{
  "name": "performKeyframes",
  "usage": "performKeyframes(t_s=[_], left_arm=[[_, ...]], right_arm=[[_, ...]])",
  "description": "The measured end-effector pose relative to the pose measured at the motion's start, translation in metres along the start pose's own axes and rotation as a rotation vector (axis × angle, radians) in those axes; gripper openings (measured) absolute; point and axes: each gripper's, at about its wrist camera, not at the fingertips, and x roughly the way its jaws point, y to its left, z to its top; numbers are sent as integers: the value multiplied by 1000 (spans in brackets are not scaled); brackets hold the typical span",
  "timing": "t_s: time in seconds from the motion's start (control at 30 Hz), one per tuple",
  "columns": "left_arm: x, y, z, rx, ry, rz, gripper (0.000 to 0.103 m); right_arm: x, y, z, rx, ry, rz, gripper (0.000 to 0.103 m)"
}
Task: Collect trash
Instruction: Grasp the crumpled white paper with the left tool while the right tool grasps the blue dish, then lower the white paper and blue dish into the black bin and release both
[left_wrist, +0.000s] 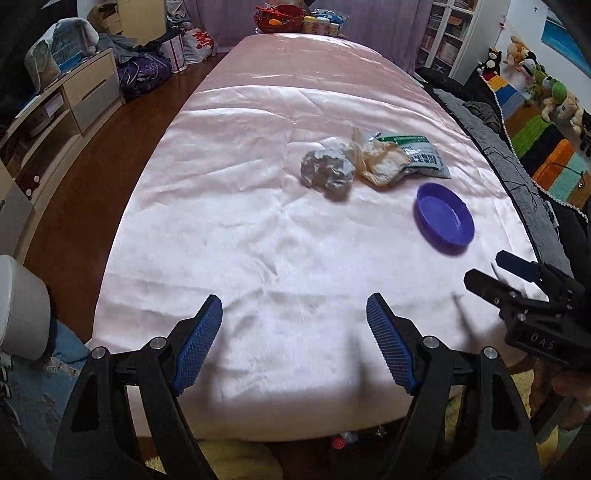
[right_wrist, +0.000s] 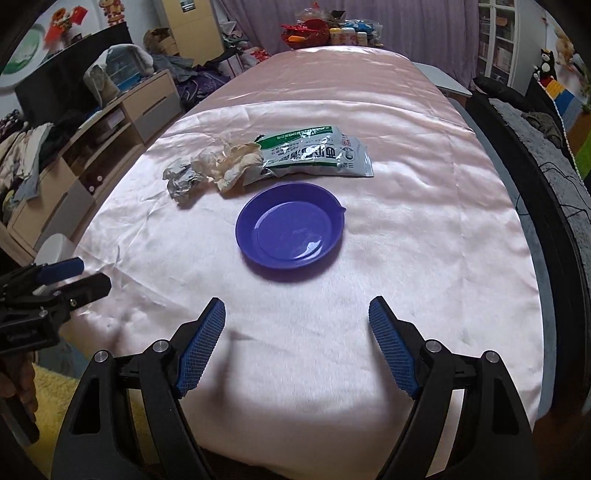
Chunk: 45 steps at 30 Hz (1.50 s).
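Both the left gripper (left_wrist: 294, 314) and right gripper (right_wrist: 297, 317) hung wide and empty over the pink cloth's (right_wrist: 424, 229) near edge. The trash (foil ball (left_wrist: 327, 171), crumpled paper (left_wrist: 376, 164), wrapper (right_wrist: 314, 151)) lay mid-cloth, just beyond the purple dish (right_wrist: 290, 232).

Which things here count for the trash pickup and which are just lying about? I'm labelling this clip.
For the job:
- crumpled grey foil wad
- crumpled cream tissue
- empty green-and-silver packet
- purple dish, probably where the trash goes
- left gripper and right gripper, both open

Lying about:
- jars and red bowl at the far end
- stuffed toys
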Motion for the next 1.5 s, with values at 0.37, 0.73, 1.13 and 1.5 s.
performKeyframes(t_s=[0.37,0.73,1.13,1.5], left_arm=[[41,-4,64,15,-8,-17,76],[78,-21,92,79,9,-20,56],[58,-13,70,67,22,-43,13],[-1,-35,-1,69,2,-102,13]], right_arm=[[33,8,33,-58,-33,-50,86],[39,4,44,-83,-66,-58,80],[22,-6,28,-39,-34,-38,80],[-30,-8,-16,-1,-41,-3,80]])
